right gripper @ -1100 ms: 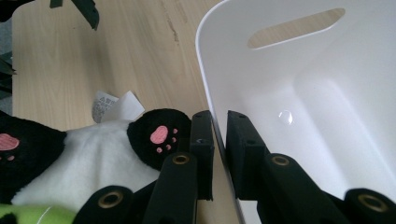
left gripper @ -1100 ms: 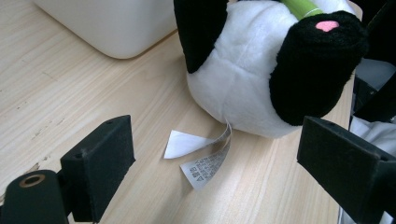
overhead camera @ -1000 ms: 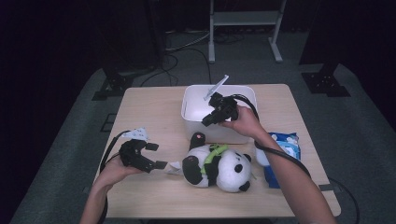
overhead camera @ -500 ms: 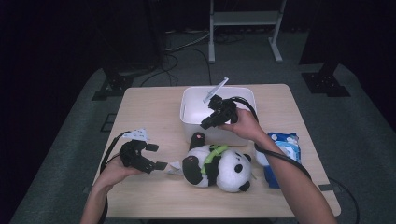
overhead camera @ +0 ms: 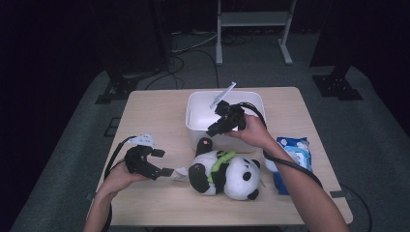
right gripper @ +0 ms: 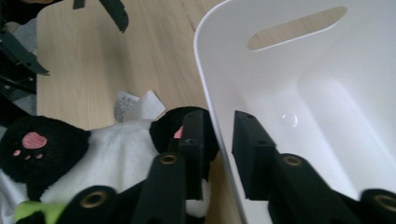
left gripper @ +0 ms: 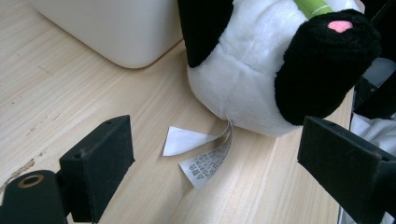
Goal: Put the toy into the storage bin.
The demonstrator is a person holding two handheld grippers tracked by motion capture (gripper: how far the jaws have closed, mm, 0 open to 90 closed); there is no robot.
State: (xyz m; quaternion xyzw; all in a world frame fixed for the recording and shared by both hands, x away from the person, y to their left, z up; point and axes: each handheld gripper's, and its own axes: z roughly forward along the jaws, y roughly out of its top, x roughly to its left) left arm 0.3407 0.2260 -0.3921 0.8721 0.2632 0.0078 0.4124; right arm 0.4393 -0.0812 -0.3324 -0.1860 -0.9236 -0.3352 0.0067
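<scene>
A black and white plush panda (overhead camera: 227,171) with a green ribbon lies on the wooden table, just in front of a white plastic bin (overhead camera: 198,108). My right gripper (overhead camera: 218,126) points down over the bin's near wall. In the right gripper view its jaws (right gripper: 217,119) straddle that wall (right gripper: 219,93) with a small gap on each side, having just been opening. My left gripper (overhead camera: 162,163) rests low at the table's left, open wide. Its jaws (left gripper: 217,135) face the panda's white care tag (left gripper: 201,154), which lies flat on the wood between them and the panda's body (left gripper: 243,79).
A blue and white packet (overhead camera: 295,154) lies at the table's right edge, partly under the right forearm. The bin (right gripper: 327,107) has nothing inside. Cables trail from both grippers. Dark floor and stands surround the table.
The right gripper's jaws have parted slightly at the bin's near wall. Both hands and the panda stay where they were.
</scene>
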